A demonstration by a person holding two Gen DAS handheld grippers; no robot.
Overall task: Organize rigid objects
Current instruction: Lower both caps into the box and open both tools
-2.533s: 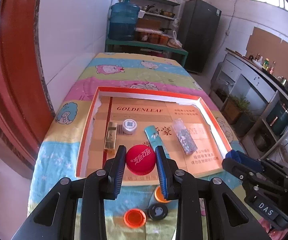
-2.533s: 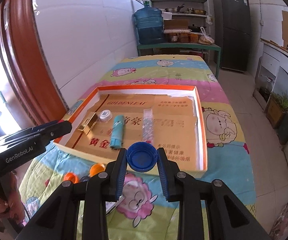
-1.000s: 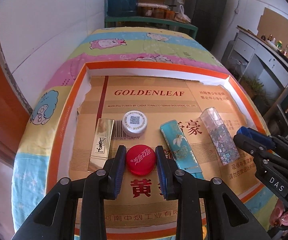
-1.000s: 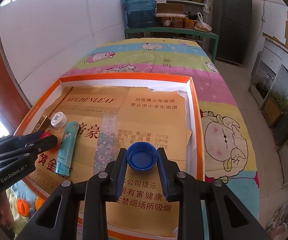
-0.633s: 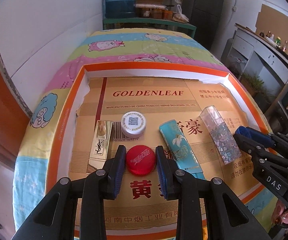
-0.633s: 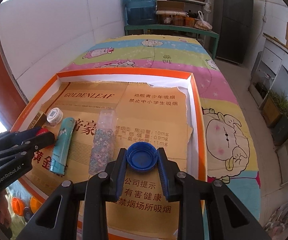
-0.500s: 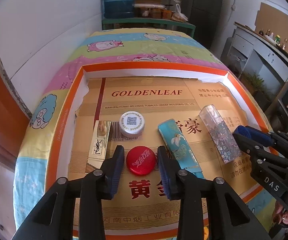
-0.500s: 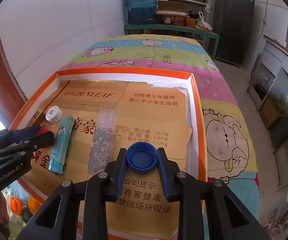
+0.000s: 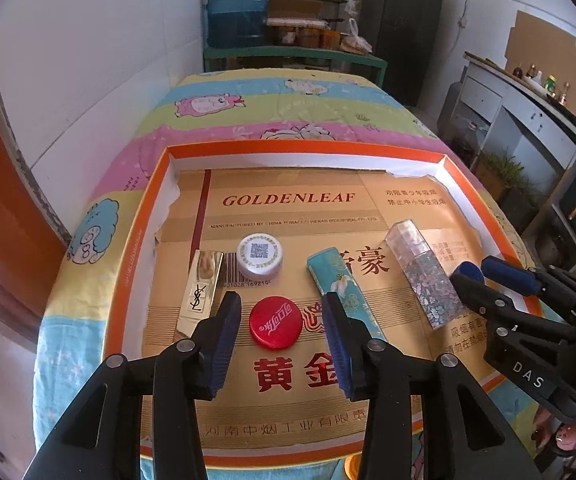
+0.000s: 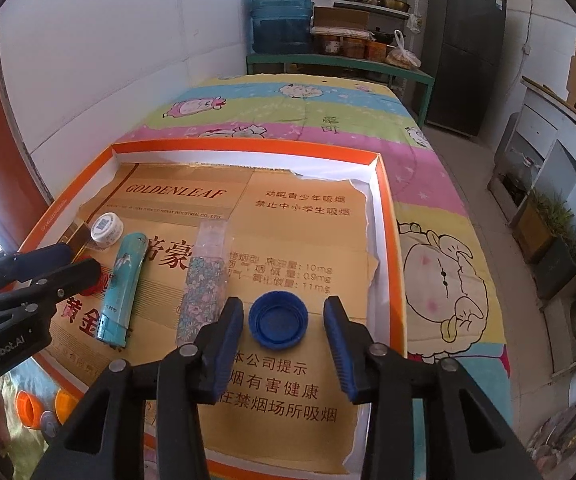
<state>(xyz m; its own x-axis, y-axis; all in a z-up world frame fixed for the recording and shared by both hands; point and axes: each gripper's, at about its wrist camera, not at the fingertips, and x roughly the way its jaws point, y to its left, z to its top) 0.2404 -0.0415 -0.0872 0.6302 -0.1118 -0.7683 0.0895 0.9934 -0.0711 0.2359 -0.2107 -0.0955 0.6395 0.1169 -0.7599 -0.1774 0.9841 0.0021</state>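
Note:
An orange-rimmed box lid [image 9: 296, 146] lined with gold cardboard lies on the bed. A red bottle cap [image 9: 275, 322] lies flat in it between the jaws of my left gripper [image 9: 281, 326], which is open and clear of it. A blue bottle cap [image 10: 278, 319] lies open side up between the jaws of my right gripper [image 10: 283, 326], also open. In the lid also lie a gold lipstick case [image 9: 201, 290], a white cap [image 9: 259, 256], a teal tube [image 9: 342, 288] and a floral tube [image 9: 422, 278].
The lid [image 10: 386, 200] sits on a cartoon-print bedspread [image 10: 440, 264]. Orange caps [image 10: 27, 406] lie on the bedspread by the lid's near left corner. A white wall is on the left; a counter and shelves stand on the right and behind.
Both grippers carried their caps from the bedspread over the lid and lowered them. Both have since opened; the red and blue caps now rest on the cardboard.

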